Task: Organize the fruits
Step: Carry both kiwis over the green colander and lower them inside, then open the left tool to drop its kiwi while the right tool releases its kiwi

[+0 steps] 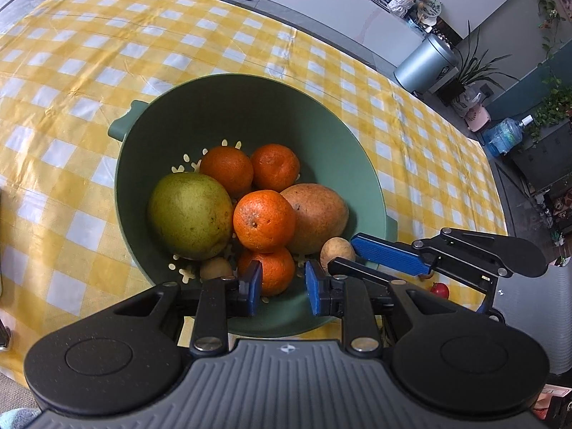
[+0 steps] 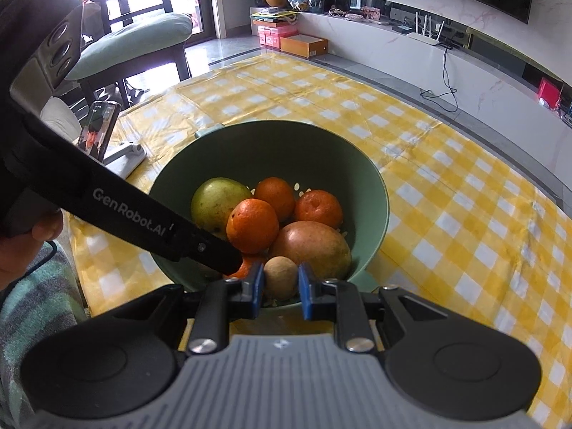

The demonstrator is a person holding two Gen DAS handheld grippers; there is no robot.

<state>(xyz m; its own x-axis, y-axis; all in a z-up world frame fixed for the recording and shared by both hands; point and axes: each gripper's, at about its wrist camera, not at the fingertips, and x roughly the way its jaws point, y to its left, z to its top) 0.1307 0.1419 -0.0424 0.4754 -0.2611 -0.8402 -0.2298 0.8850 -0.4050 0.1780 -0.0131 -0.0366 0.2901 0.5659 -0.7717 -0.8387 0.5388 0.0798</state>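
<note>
Pinching small brown fruit (image 2: 280, 277) over green colander (image 2: 371, 193) near rim: right hand-held gripper (image 2: 281, 286). Left hand-held gripper (image 1: 282, 284) parted, empty, above tangerine (image 1: 271, 268).

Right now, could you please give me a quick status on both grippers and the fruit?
Right gripper fingers around small brown fruit at green bowl rim. Left gripper open over an orange, holding nothing. Left gripper's arm crosses the bowl's near side.

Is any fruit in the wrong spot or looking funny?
One: a small red fruit lies on the tablecloth outside the green bowl, where the other fruit is piled. Nothing looks spilled or squashed.
</note>
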